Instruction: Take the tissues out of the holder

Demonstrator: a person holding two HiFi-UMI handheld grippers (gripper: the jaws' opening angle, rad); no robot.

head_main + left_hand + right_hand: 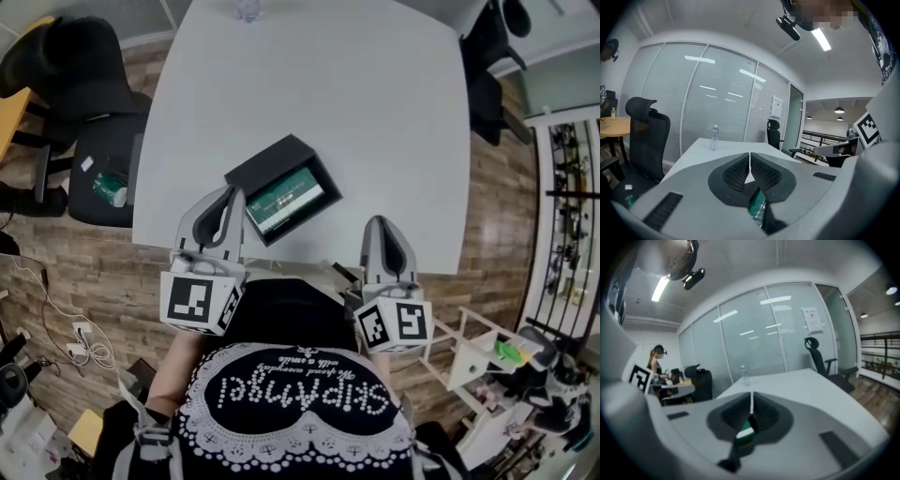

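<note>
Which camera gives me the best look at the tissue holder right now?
The head view: it shows the whole black tissue holder from above on the white table, with the green tissues inside. The left gripper view shows only a green sliver of the tissues; the right gripper view, a blurred green-and-white scrap.

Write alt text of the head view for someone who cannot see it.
Seen from above, a person holds the left gripper and the right gripper, both shut, over the near edge of a white table, beside a black holder containing a green tissue pack.
</note>
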